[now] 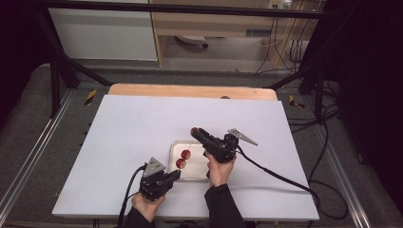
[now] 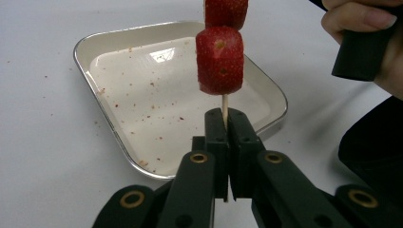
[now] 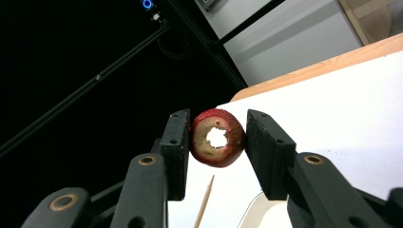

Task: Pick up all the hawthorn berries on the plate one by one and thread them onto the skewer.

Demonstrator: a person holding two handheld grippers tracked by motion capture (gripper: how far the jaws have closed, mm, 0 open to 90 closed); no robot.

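Note:
A thin wooden skewer stands up from my left gripper, whose jaws are shut on its lower end. Two red strawberry pieces are threaded on it, one above the other, over a small white tray. In the high view the left gripper sits at the tray's near left corner, with the two red pieces above the tray. My right gripper hovers past the tray's far edge. It is shut on a red fruit ring with a hole through its middle. The skewer's pointed tip shows just below the ring.
The tray holds red crumbs and lies on a white board with a wooden strip behind it. A black cable trails right from the right gripper. The person's right hand is close on the left gripper's right.

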